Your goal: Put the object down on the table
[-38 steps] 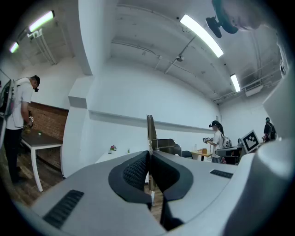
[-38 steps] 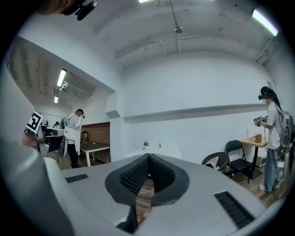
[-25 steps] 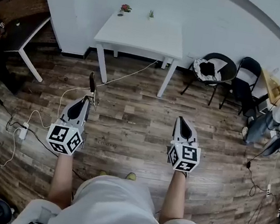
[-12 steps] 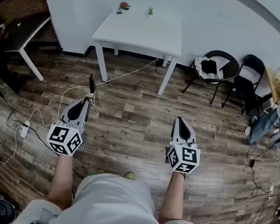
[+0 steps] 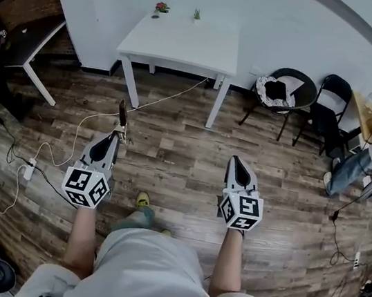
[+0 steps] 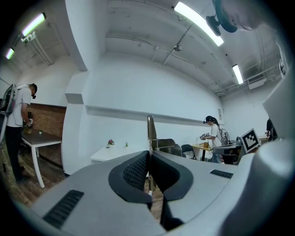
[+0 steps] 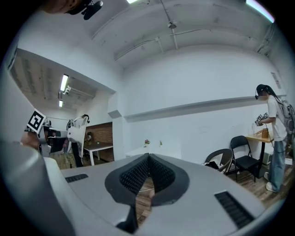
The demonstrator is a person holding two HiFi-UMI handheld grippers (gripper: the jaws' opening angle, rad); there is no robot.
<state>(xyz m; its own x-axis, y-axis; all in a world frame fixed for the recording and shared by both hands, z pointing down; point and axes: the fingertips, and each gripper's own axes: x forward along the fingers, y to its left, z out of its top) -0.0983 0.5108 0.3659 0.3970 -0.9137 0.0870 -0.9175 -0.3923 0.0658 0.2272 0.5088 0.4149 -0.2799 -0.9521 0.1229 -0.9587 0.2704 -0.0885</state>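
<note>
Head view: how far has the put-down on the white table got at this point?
Done: the left gripper is shut on a thin object that sticks up out of it. In hand: the carry, as the person stands on the wood floor, well short of the white table. The right gripper is shut and empty. Left: reach the table, set the object down, release.

floor (image 5: 172,149): wood planks (grainy) | table (image 5: 182,39): matt white | object (image 6: 150,130): glossy metal

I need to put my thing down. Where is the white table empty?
The white table is bare nearly everywhere: its whole front, middle and right side. Only the back edge is taken, by a small flowering plant and a small green plant.
</note>
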